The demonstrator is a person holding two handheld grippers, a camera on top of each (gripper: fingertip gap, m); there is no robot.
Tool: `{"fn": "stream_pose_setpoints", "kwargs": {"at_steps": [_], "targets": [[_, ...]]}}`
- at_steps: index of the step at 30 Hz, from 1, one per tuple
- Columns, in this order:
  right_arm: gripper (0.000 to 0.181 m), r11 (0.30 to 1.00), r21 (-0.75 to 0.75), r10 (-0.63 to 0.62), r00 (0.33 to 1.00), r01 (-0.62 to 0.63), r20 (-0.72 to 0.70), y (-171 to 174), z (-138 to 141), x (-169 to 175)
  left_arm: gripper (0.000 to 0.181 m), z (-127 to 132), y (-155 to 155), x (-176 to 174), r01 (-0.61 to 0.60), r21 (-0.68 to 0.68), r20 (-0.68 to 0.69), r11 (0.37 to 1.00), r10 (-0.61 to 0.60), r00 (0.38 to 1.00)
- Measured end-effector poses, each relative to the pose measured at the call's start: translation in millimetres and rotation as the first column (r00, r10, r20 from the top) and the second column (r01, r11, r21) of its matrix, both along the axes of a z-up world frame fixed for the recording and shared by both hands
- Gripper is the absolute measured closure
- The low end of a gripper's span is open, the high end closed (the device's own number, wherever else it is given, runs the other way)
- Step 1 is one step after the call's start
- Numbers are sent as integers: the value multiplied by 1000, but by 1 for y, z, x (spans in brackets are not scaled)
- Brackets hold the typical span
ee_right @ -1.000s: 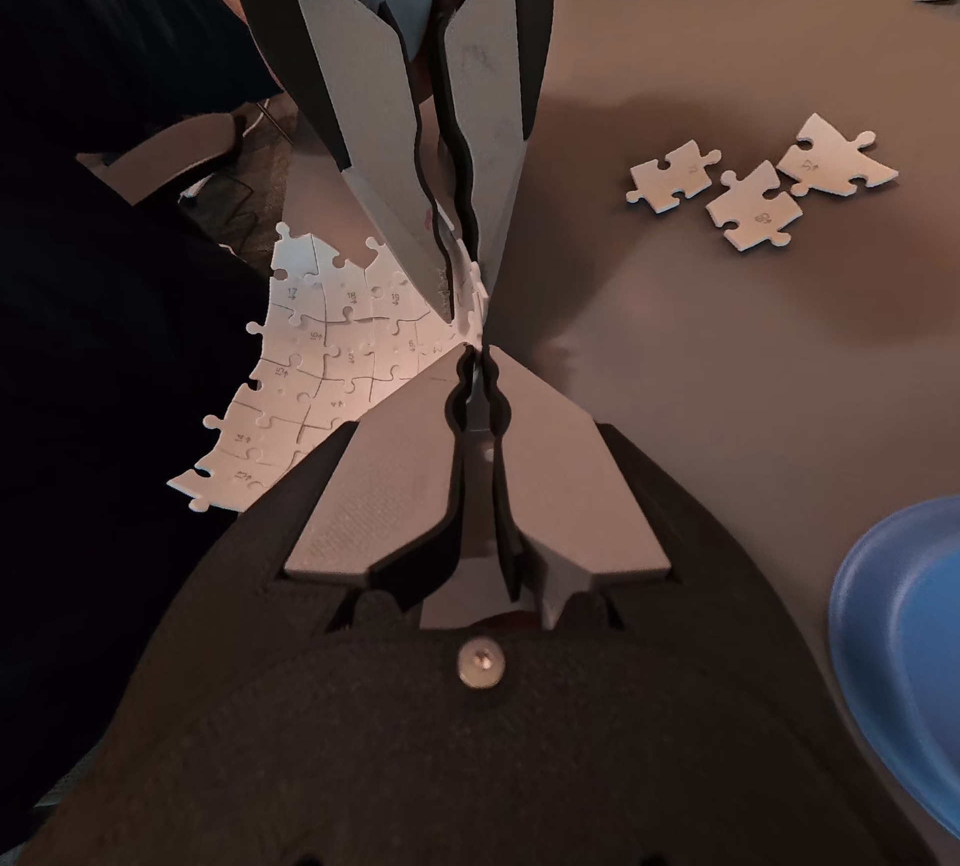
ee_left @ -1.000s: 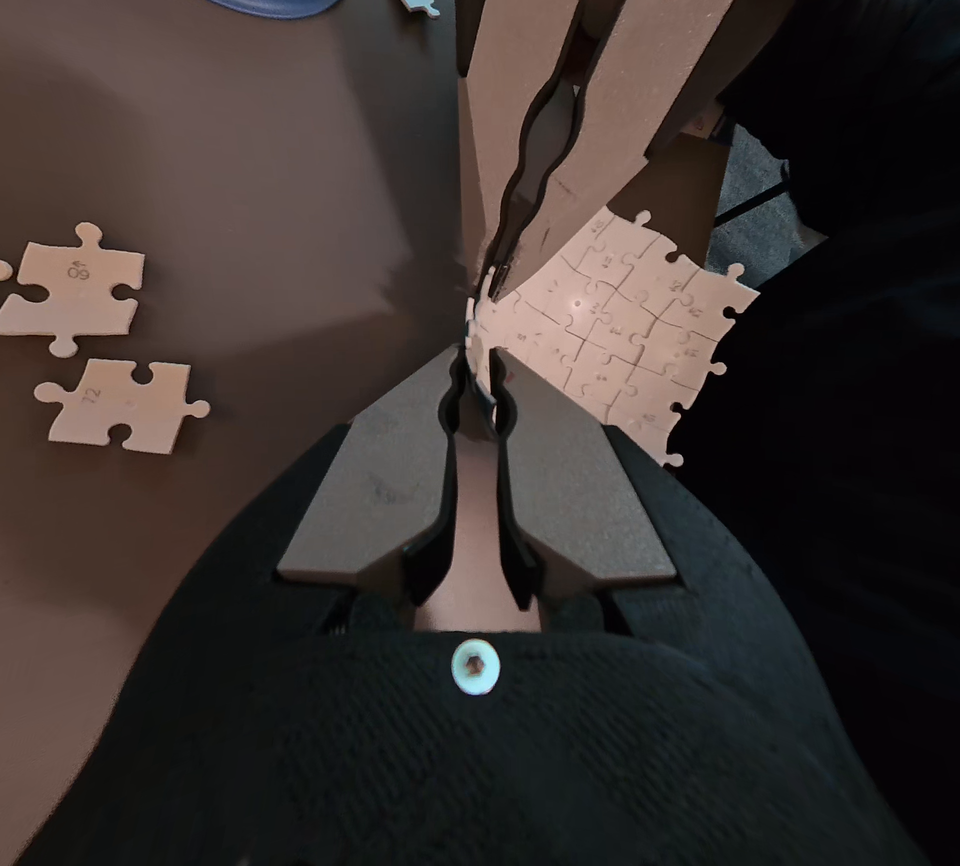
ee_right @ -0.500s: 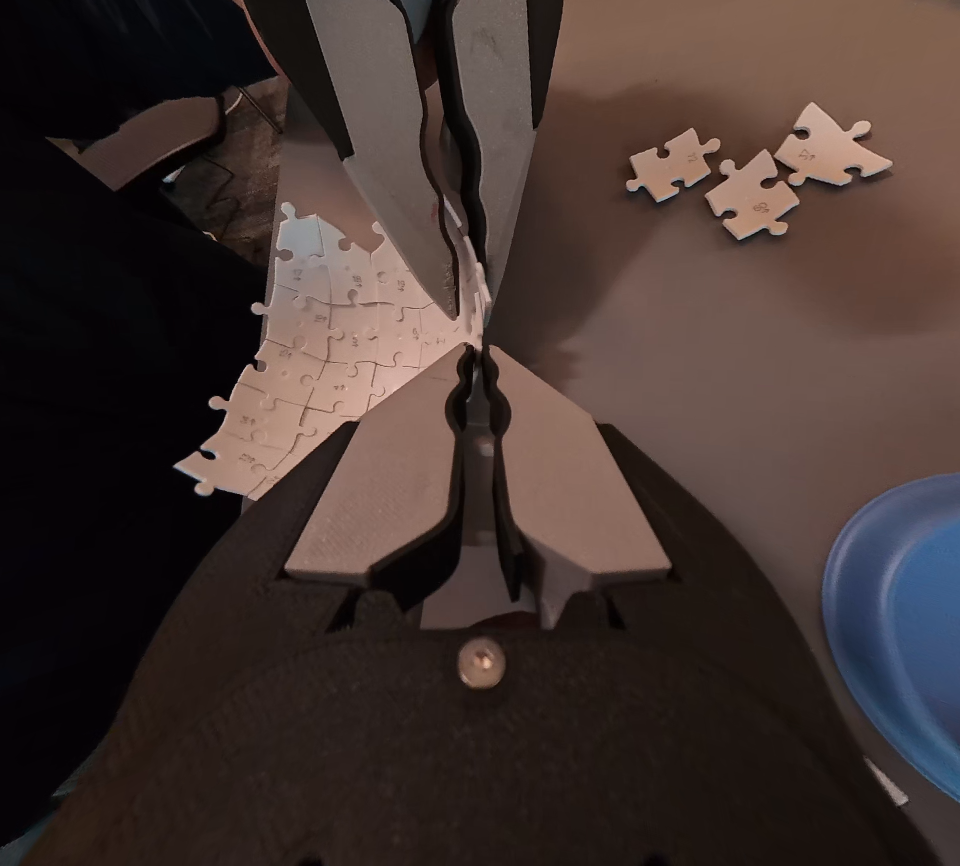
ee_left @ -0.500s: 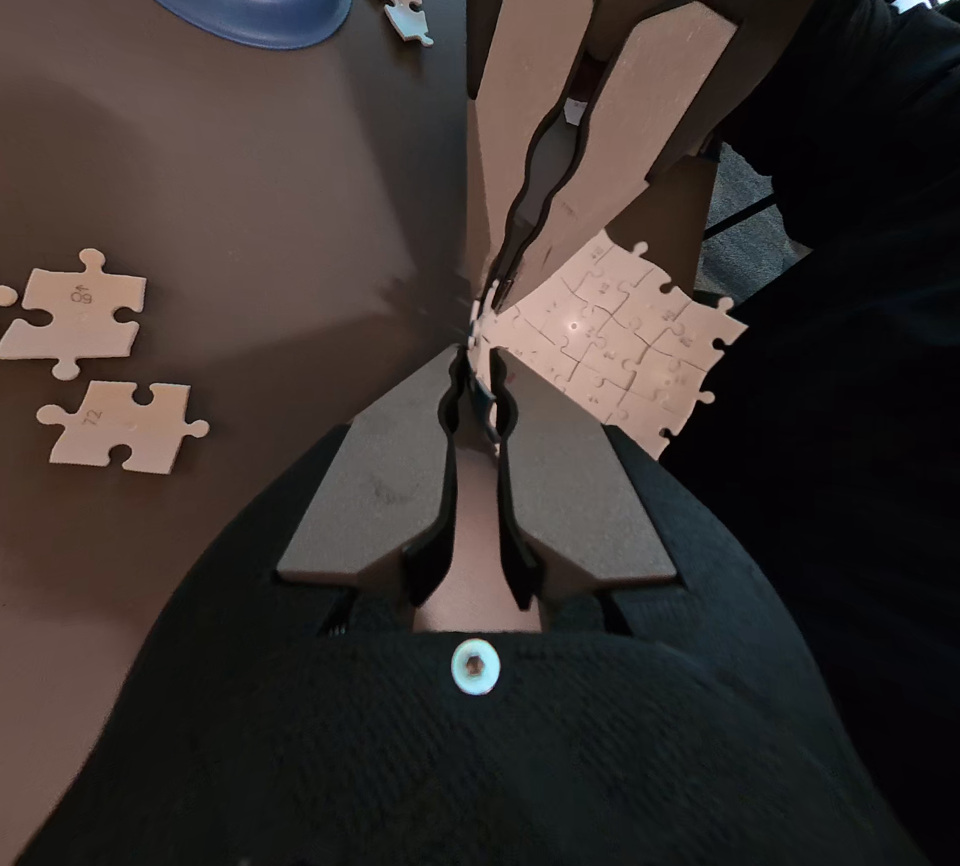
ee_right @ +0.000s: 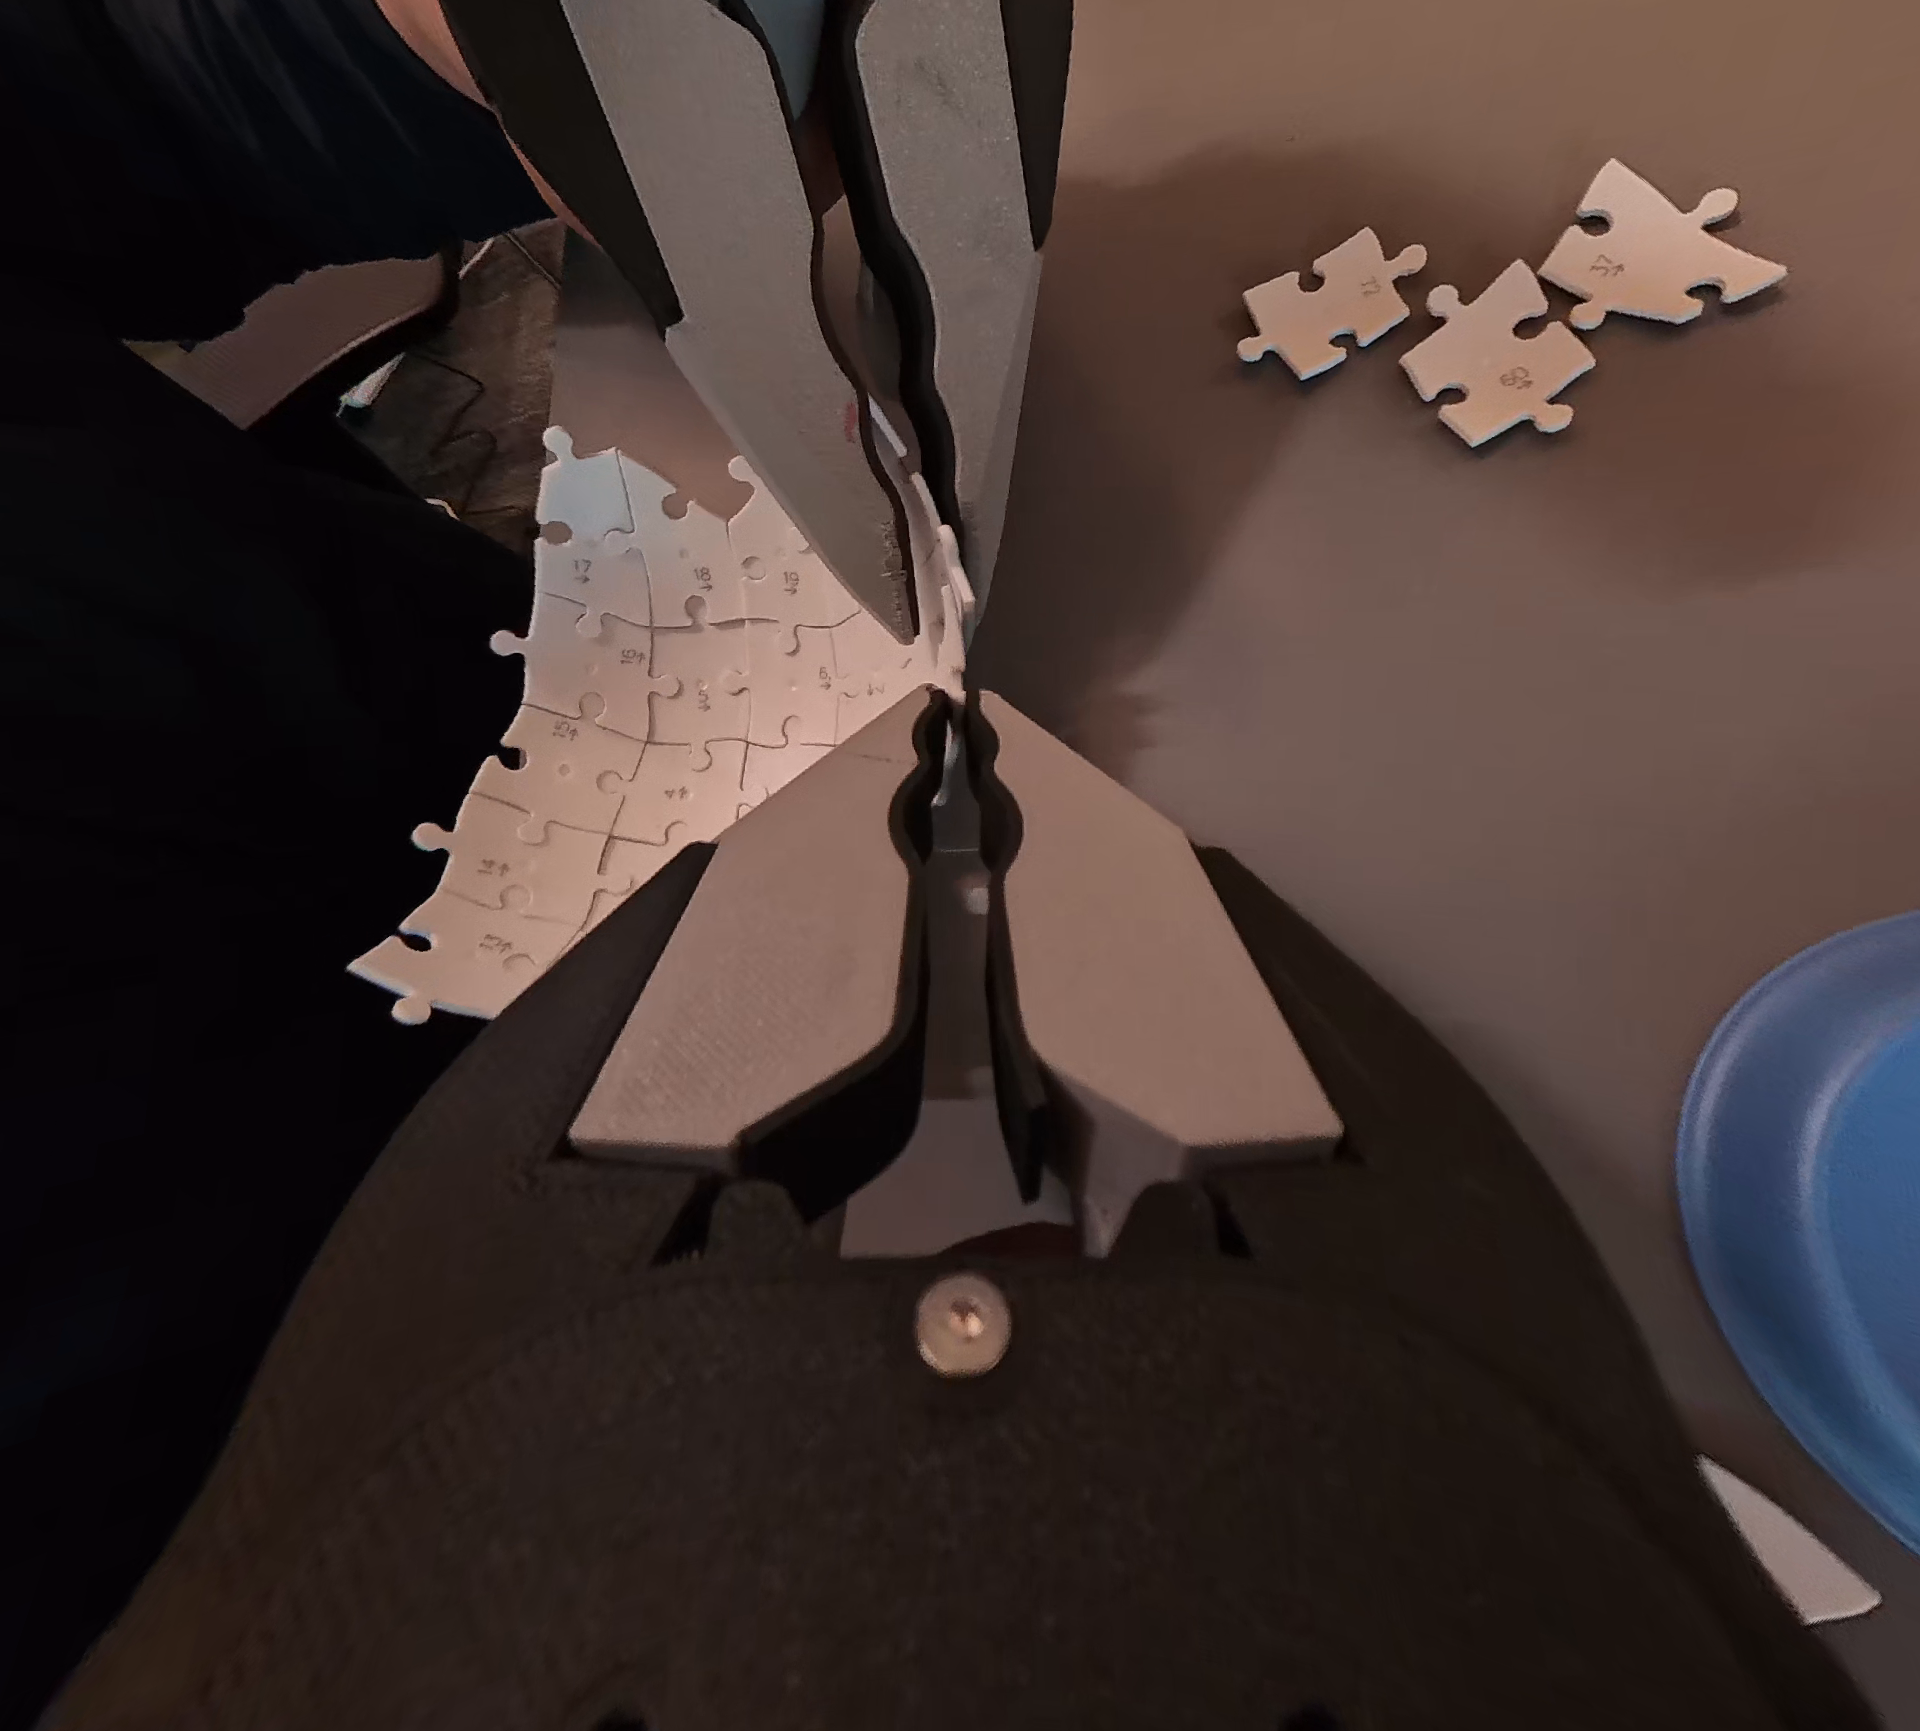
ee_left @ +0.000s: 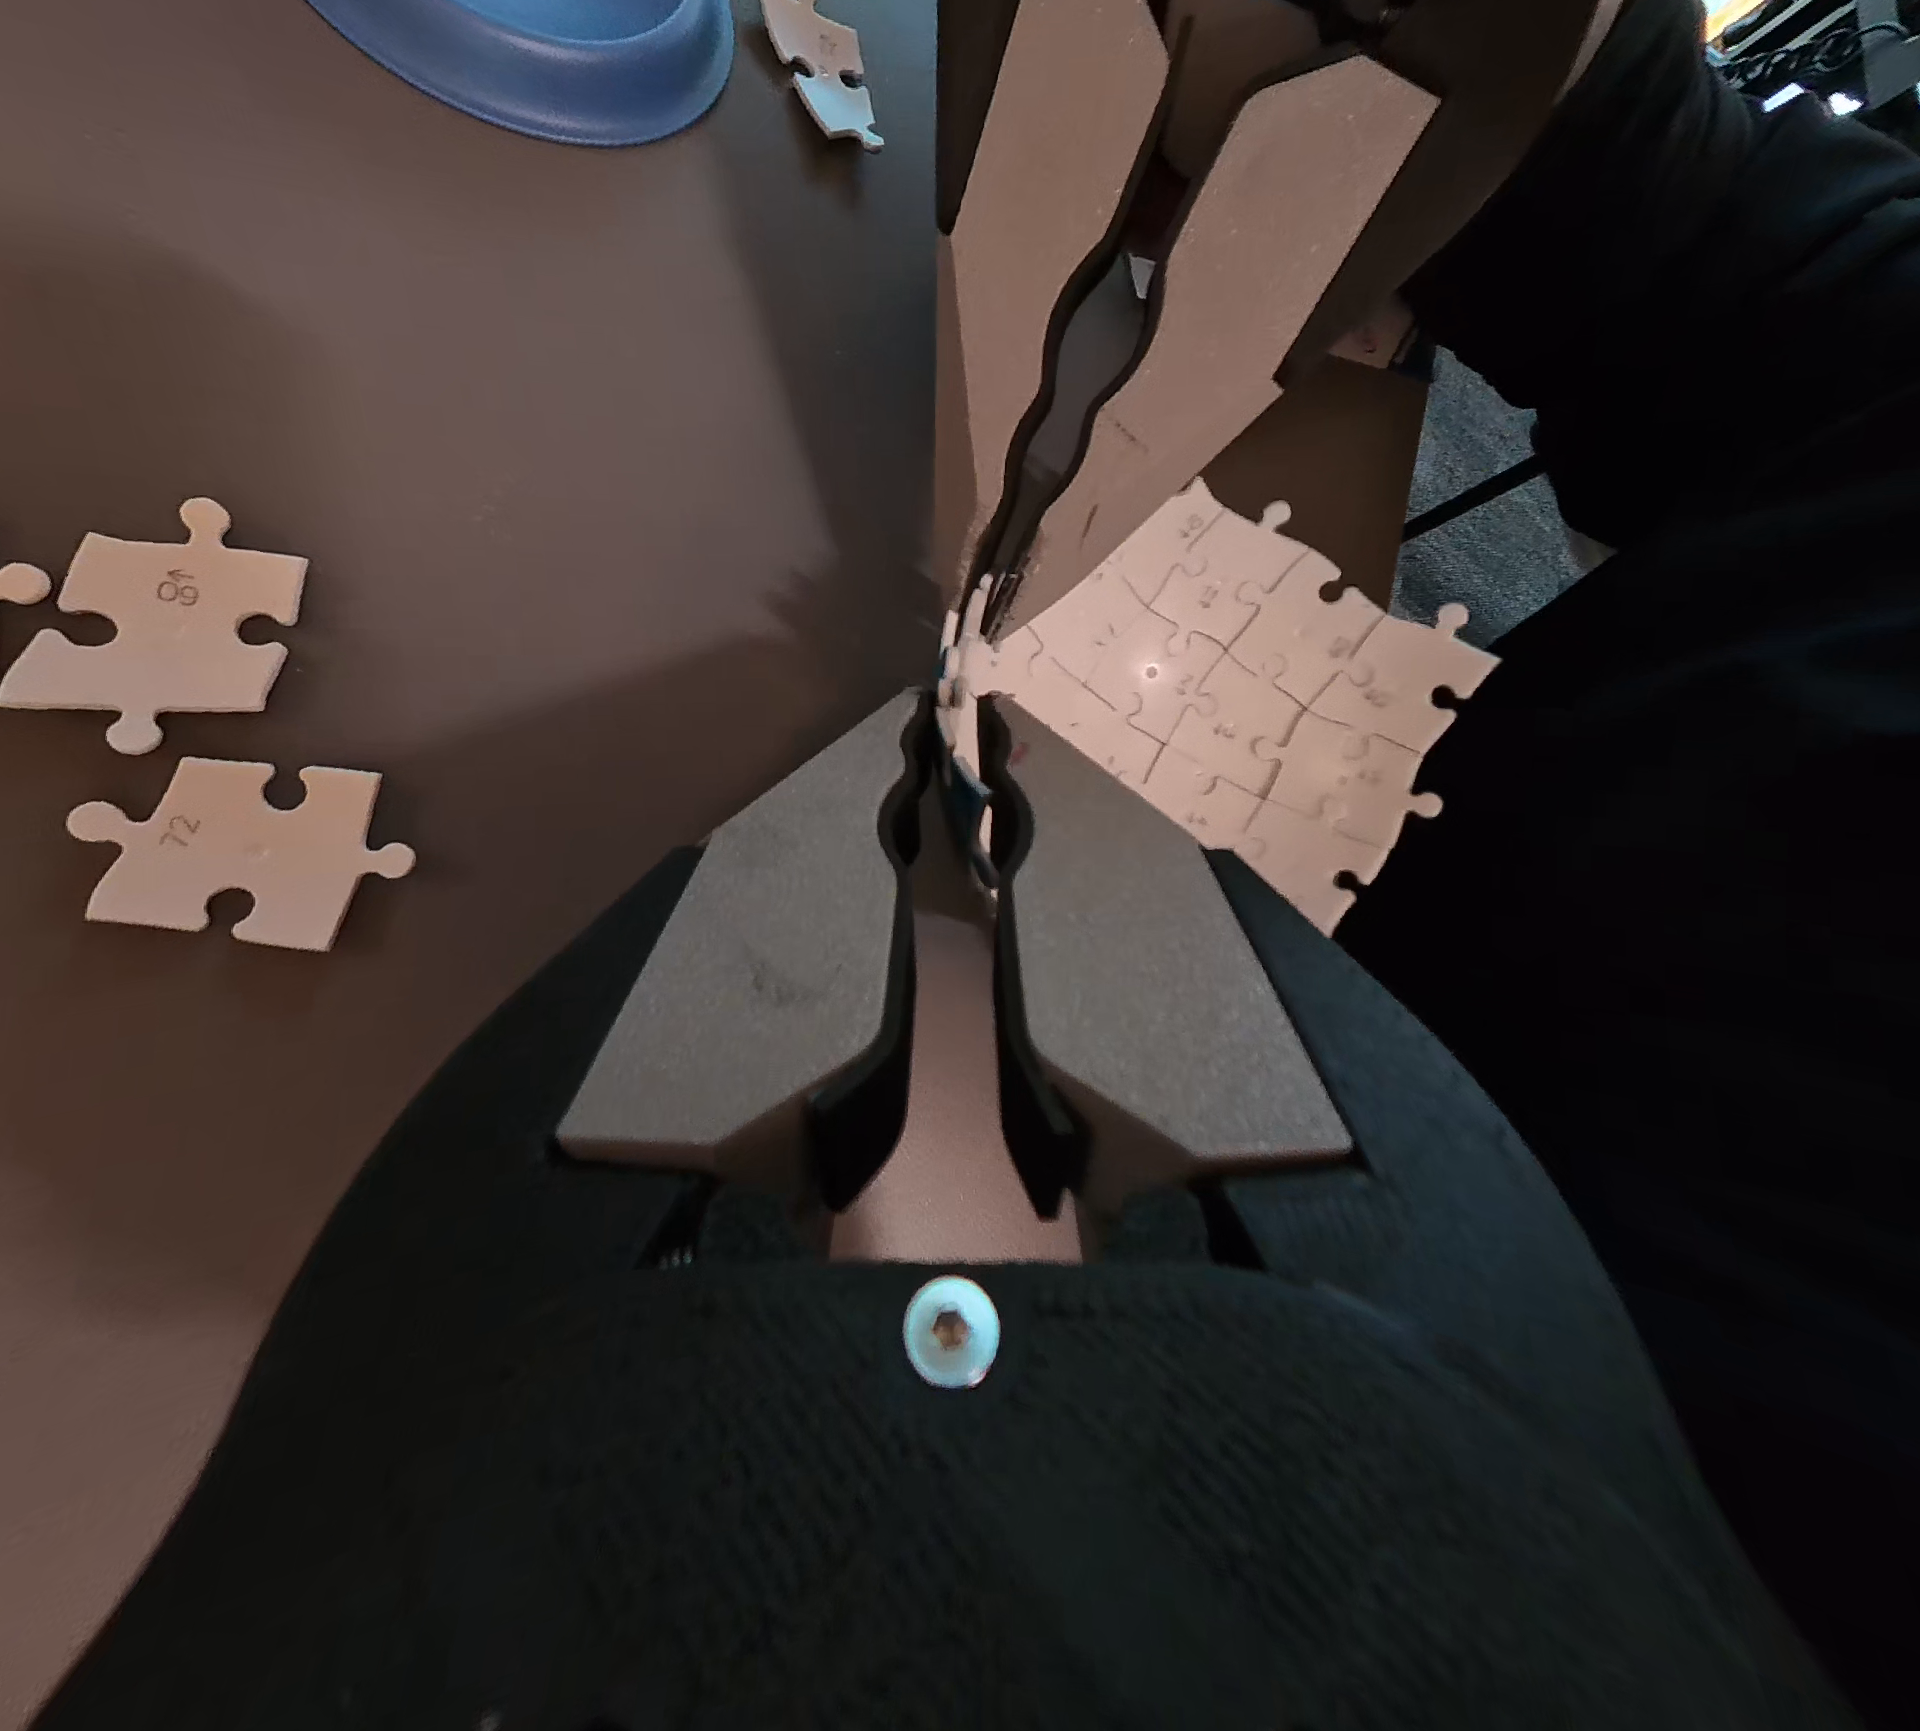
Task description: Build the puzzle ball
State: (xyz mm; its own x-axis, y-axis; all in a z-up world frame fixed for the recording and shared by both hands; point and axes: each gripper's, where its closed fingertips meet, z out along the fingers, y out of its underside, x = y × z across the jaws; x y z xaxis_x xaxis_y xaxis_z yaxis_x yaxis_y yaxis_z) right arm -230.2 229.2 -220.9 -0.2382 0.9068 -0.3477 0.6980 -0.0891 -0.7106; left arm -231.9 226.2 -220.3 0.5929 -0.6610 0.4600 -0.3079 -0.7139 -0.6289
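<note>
A curved white section of joined puzzle pieces (ee_left: 1226, 694) is held in the air over the brown table's near edge. It also shows in the right wrist view (ee_right: 665, 705). My left gripper (ee_left: 951, 710) is shut on one edge of the section. My right gripper (ee_right: 951, 705) is shut on the same edge from the opposite side, its tips almost touching the left gripper's tips. Each gripper shows in the other's view, coming in from the top. Loose white pieces lie on the table: two (ee_left: 156, 632) (ee_left: 239, 850) at the left, and a joined pair (ee_left: 821, 60) by the bowl.
A blue bowl (ee_left: 582, 19) stands on the brown table (ee_left: 520, 434); it also shows in the right wrist view (ee_right: 1818, 1214). Three loose pieces (ee_right: 1496, 362) lie at the right there. A person's dark sleeve (ee_left: 1662, 538) and body fill the table's near side. Left and right tips are no more than a few centimetres apart. From either gripper's tips it is about 15 cm to the blue bowl (ee_left: 582, 19).
Both grippers have stayed shut on the section. The section and both grippers have shifted slightly together, and the right gripper stands a little steeper.
</note>
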Motion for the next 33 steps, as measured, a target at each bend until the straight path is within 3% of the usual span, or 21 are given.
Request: {"fn": "stream_pose_setpoints", "kwargs": {"at_steps": [33], "targets": [[181,998,-2,-56,998,56,3,3,4,6,178,2,6,4,-36,33,9,999,35,999]]}}
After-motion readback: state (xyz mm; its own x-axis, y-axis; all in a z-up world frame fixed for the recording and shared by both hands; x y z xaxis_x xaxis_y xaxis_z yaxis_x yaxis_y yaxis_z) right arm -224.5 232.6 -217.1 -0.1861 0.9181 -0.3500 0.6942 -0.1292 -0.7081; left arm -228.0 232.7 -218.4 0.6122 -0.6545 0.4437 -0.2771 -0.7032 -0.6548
